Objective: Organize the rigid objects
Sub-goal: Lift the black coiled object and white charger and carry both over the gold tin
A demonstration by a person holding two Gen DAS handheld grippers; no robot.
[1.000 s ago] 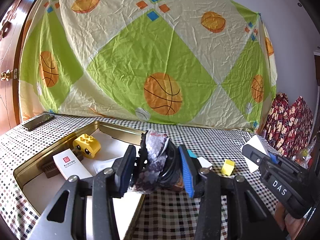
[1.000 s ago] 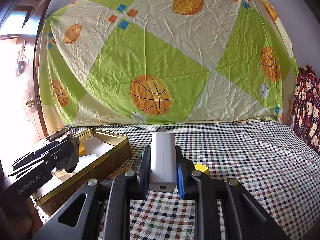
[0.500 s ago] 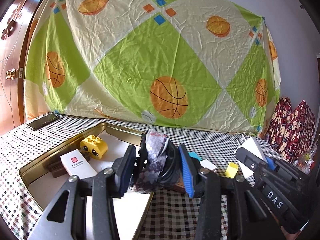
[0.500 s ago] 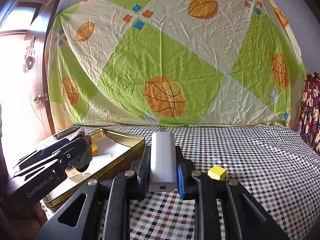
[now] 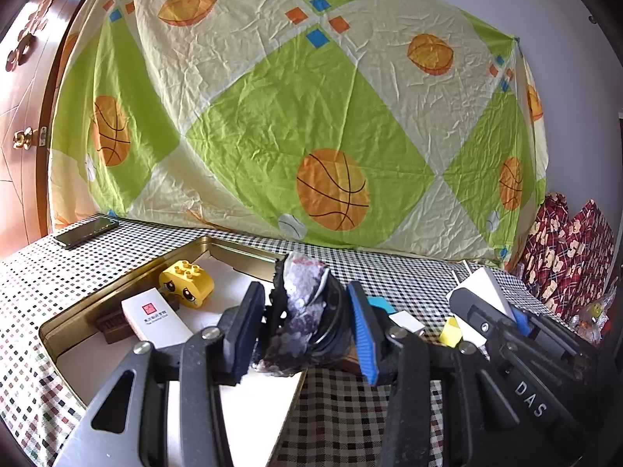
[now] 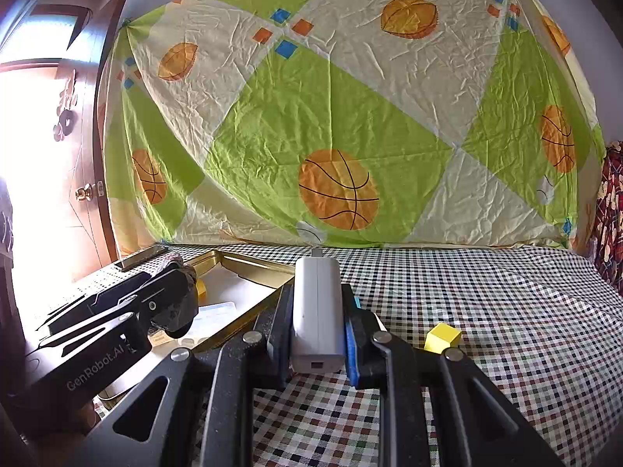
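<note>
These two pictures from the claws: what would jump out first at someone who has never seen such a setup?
First the huge green and cream basketball sheet hung behind the checkered table. Next, each claw grips something: the left claw a dark sequined bundle over the gold tin, the right claw a white charger block. Inside the tin sits a yellow toy brick with a sad face.

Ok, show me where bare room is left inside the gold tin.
The gold tin is crowded at its far left corner: yellow face brick, white card box, brown block. Its white floor lies bare along the near left wall and behind the brick.
</note>
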